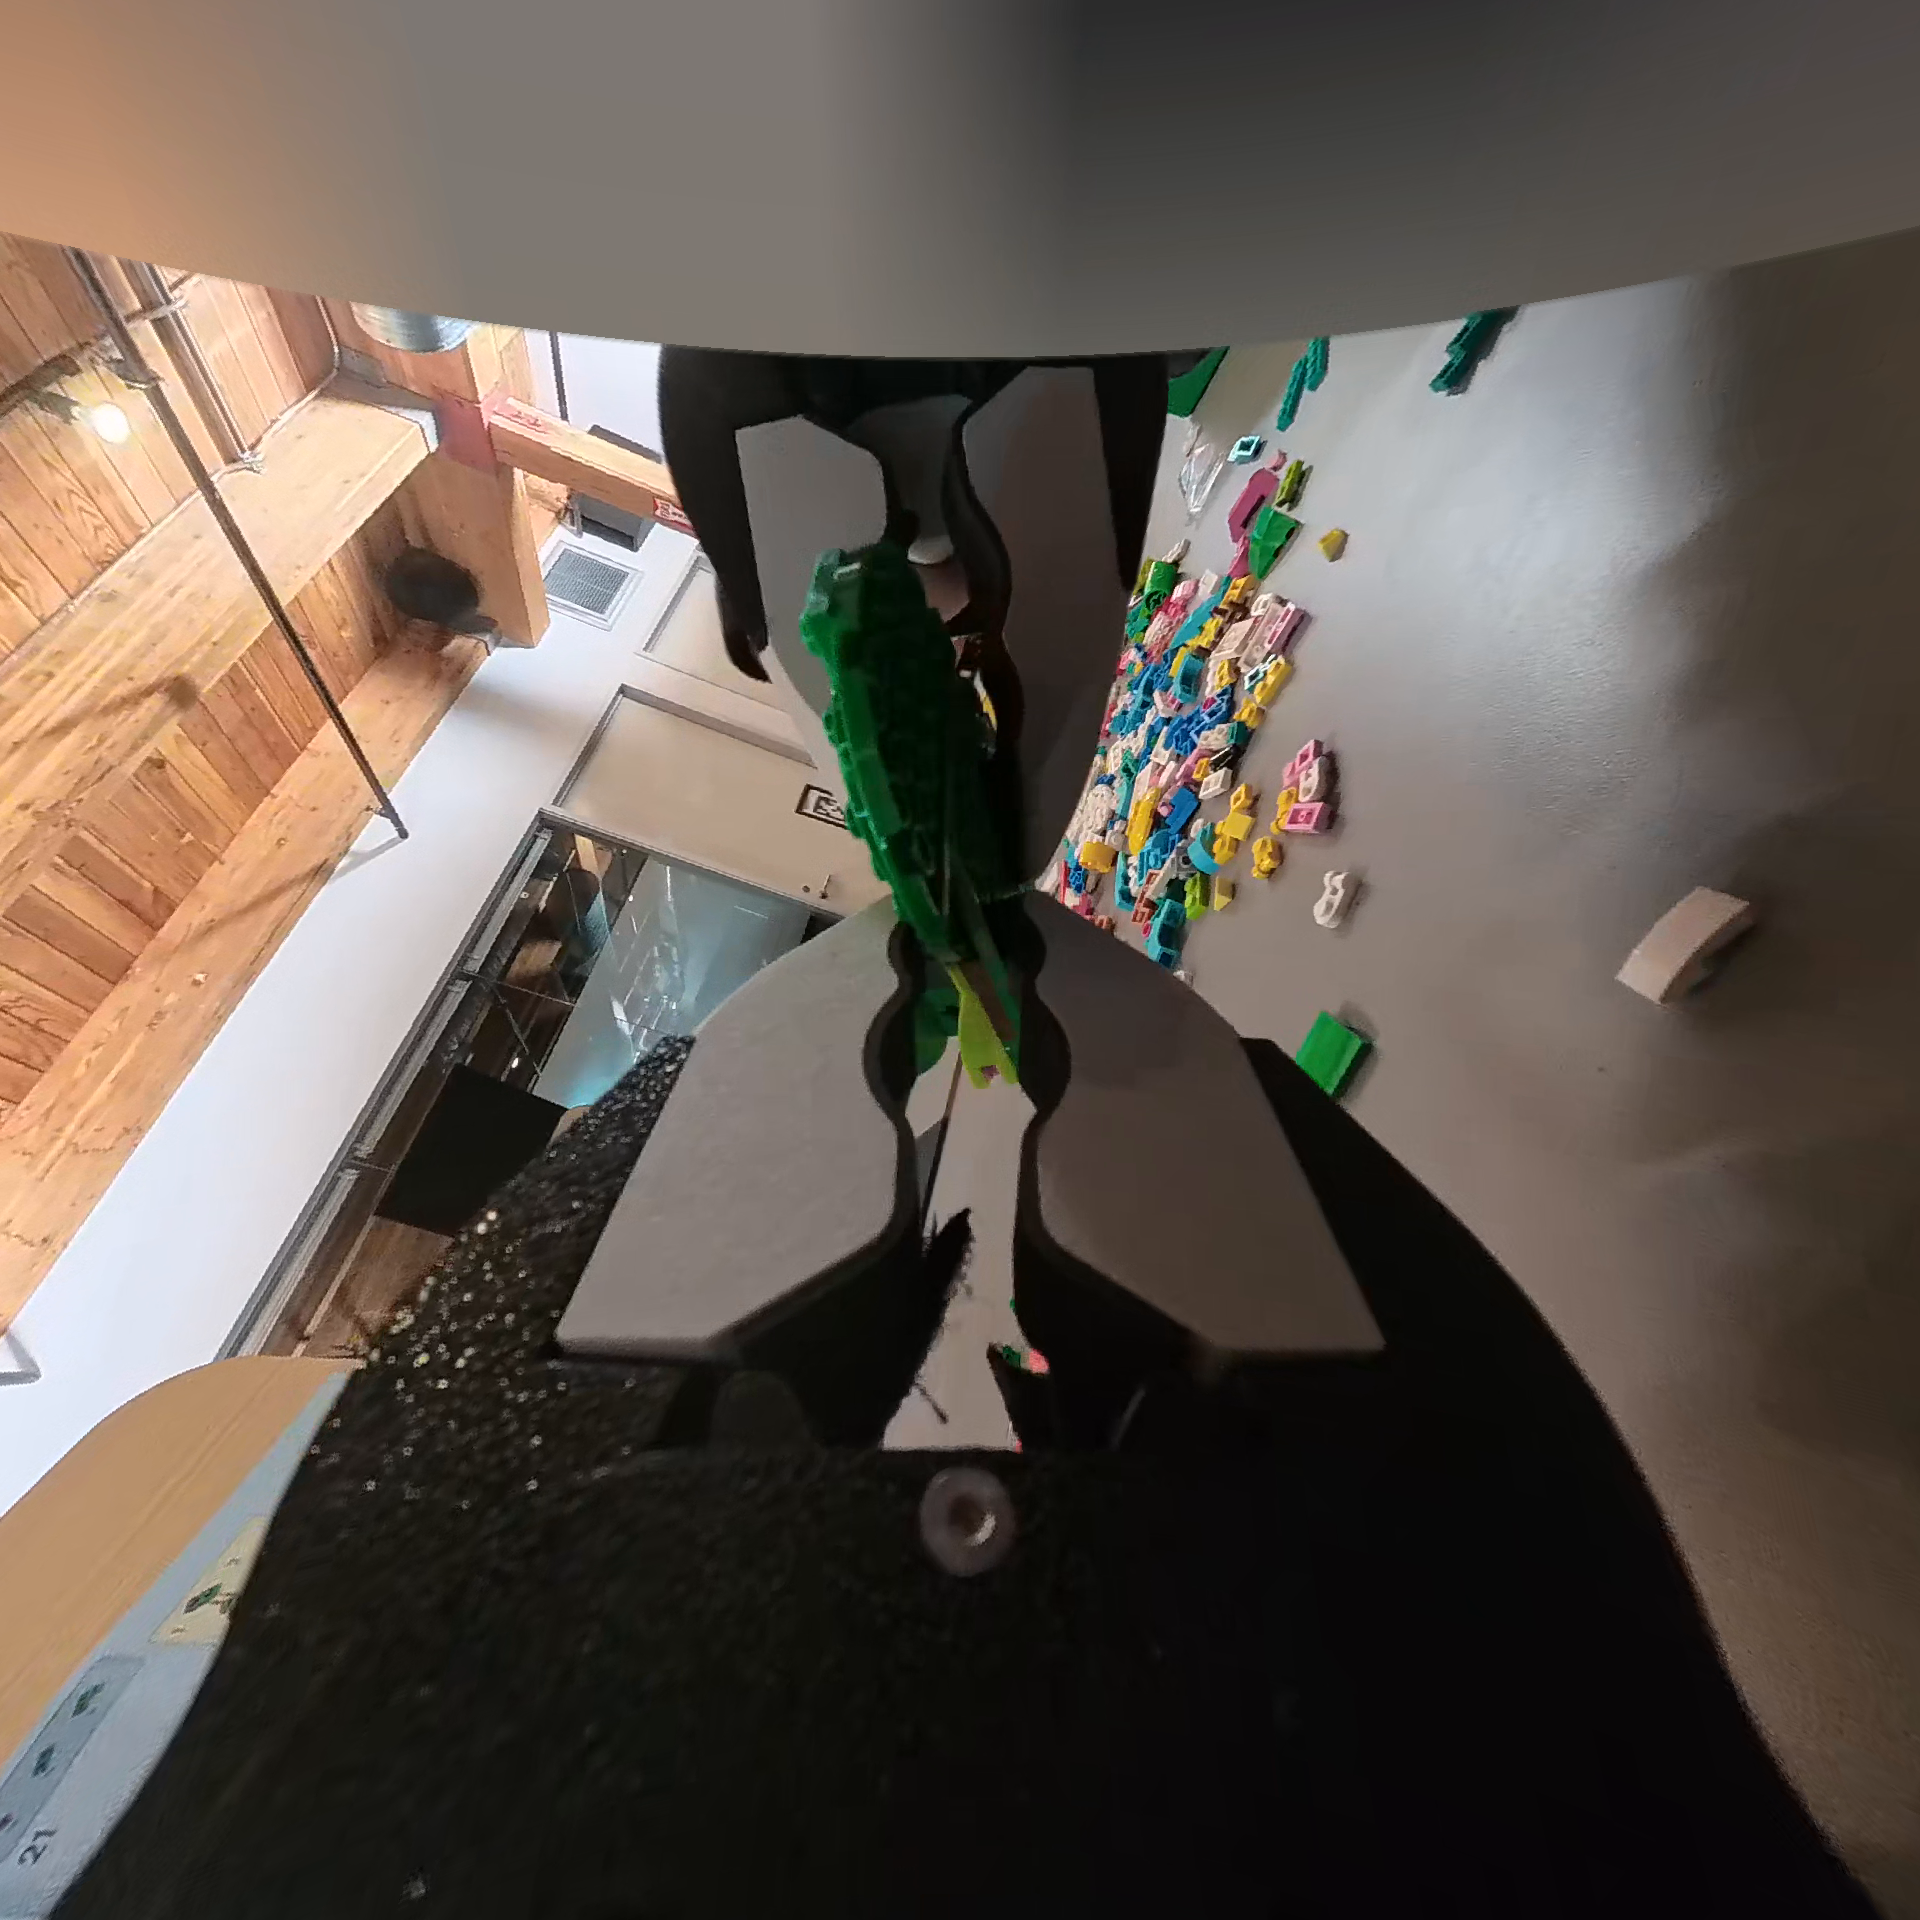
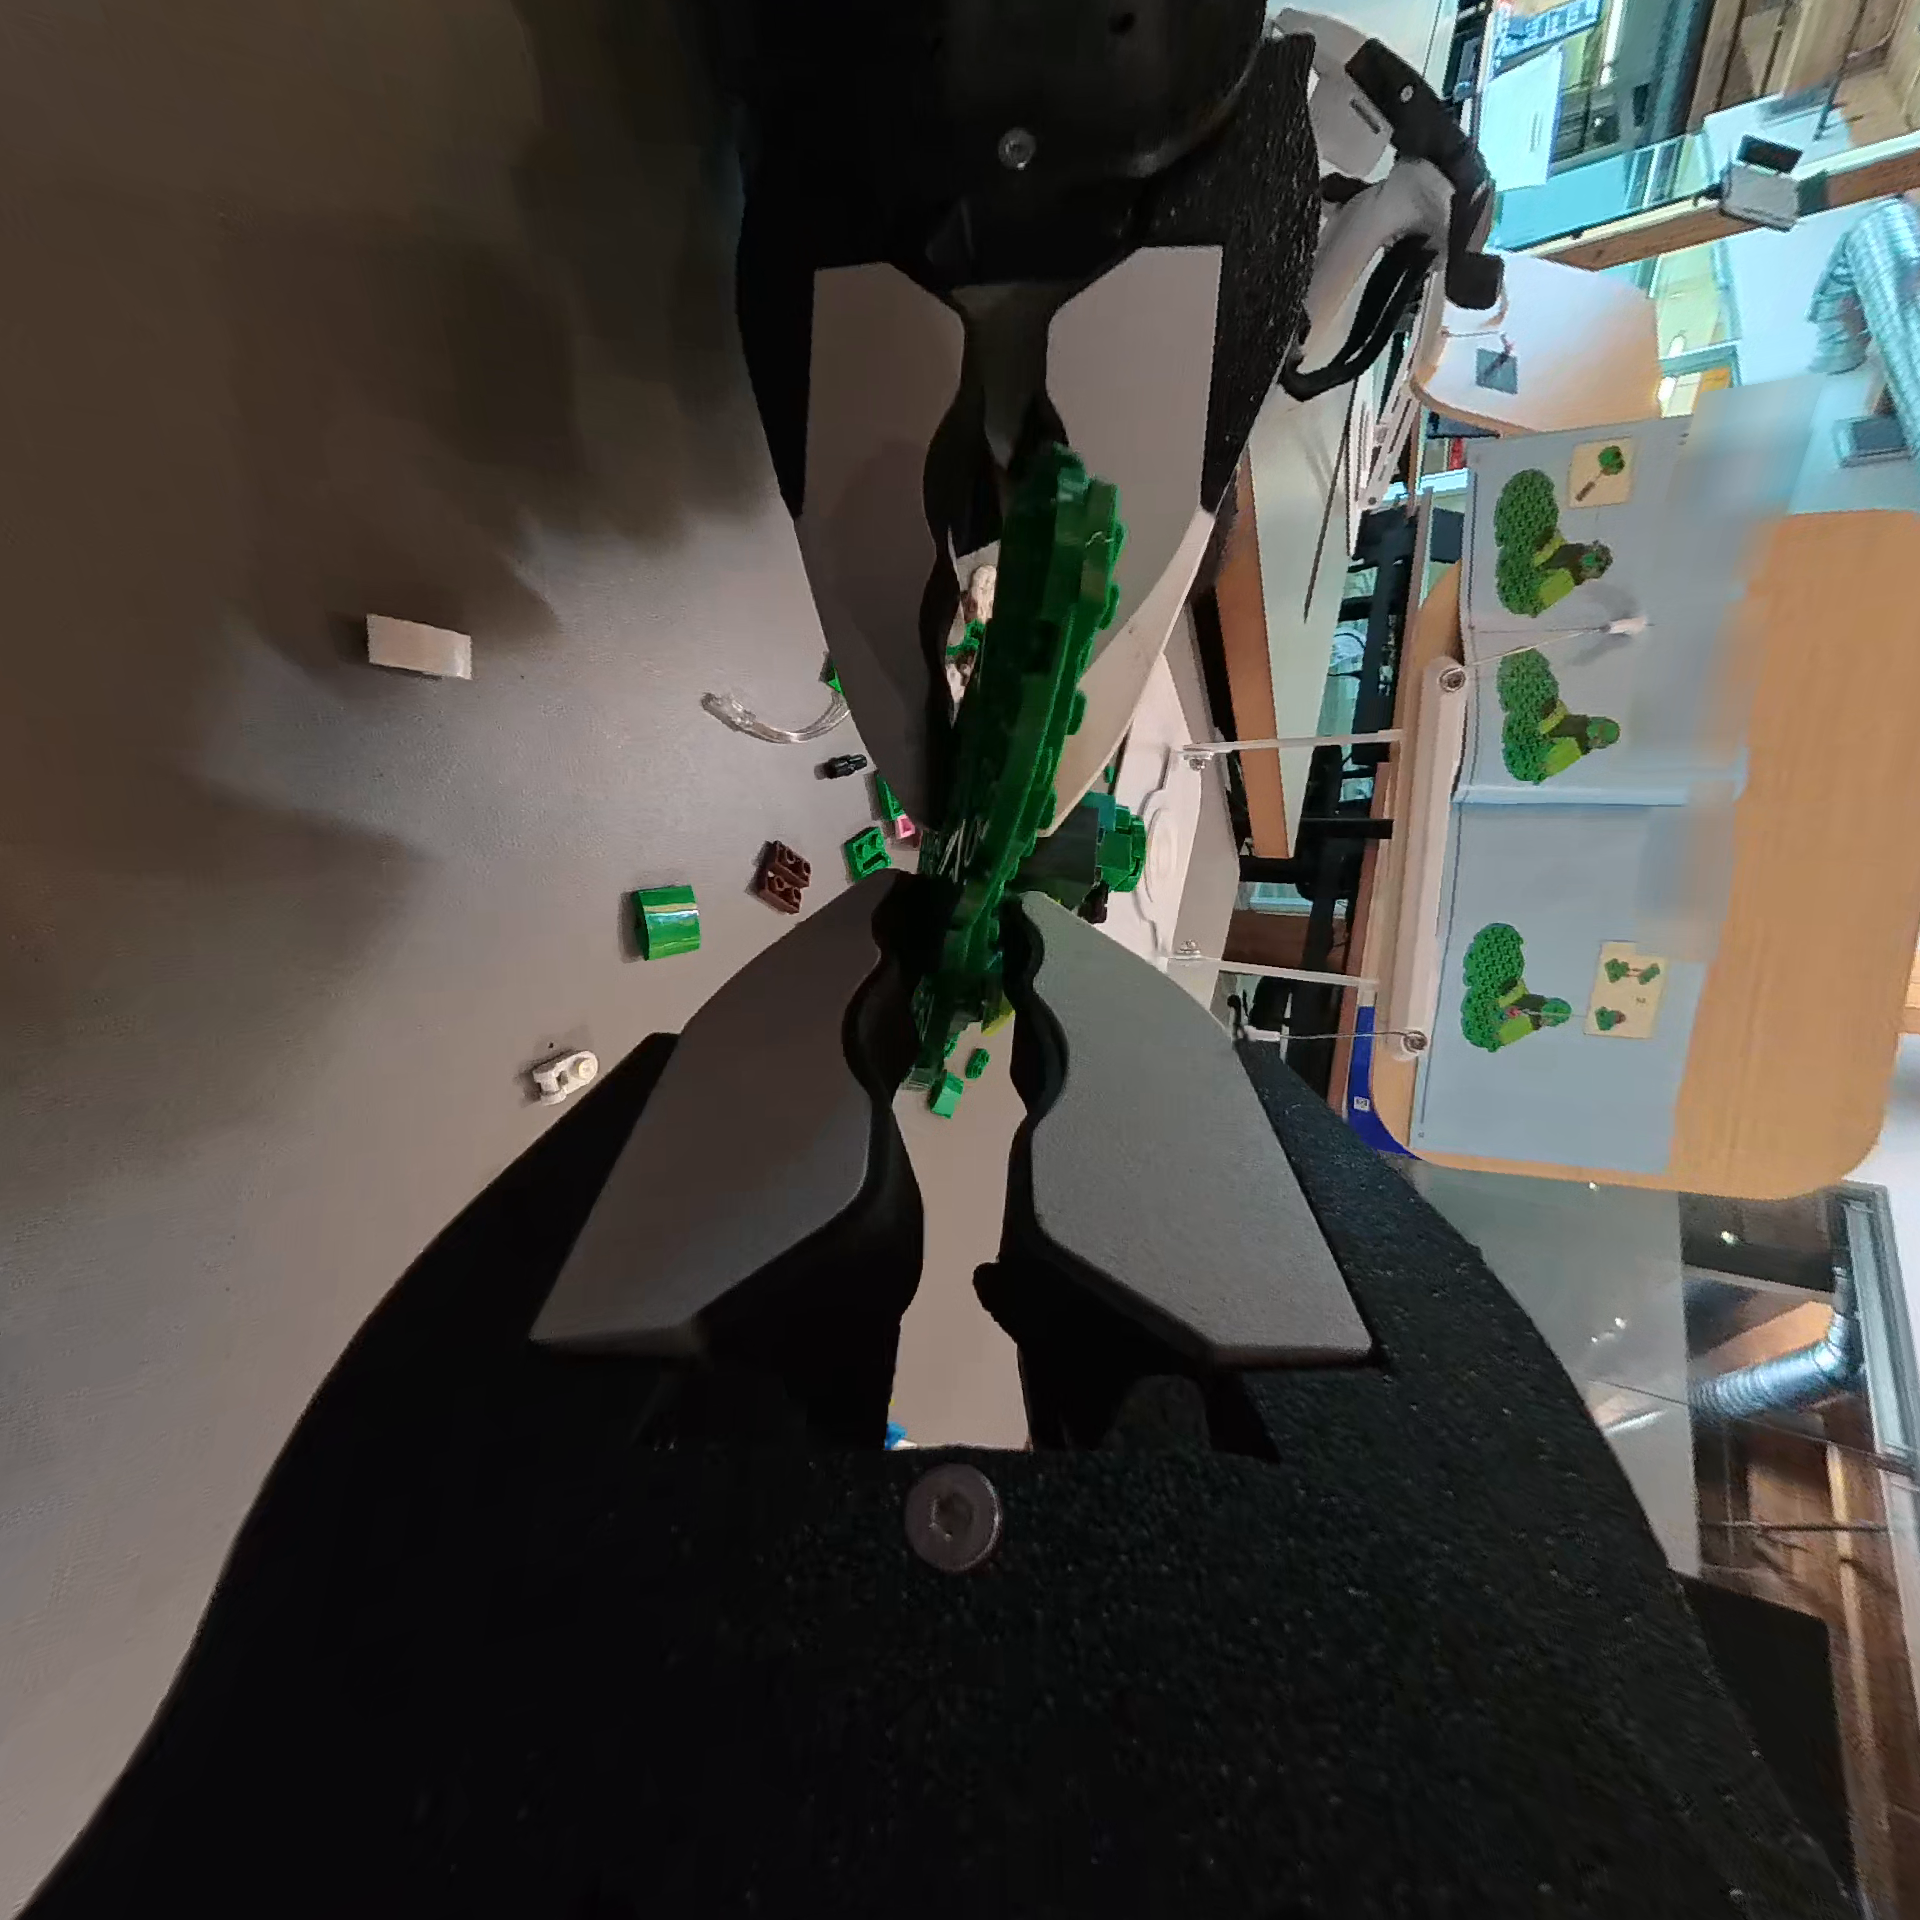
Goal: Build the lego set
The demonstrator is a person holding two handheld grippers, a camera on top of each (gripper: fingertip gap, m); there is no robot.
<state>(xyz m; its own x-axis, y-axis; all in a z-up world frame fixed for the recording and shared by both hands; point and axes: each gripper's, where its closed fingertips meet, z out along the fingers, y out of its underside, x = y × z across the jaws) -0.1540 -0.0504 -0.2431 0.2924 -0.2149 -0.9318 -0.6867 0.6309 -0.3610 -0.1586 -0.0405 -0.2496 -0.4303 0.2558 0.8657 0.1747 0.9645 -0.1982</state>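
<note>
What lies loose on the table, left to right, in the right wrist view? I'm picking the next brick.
Pale tan curved block → white clip piece → bright green curved brick → brown brick → small green brick.
</note>
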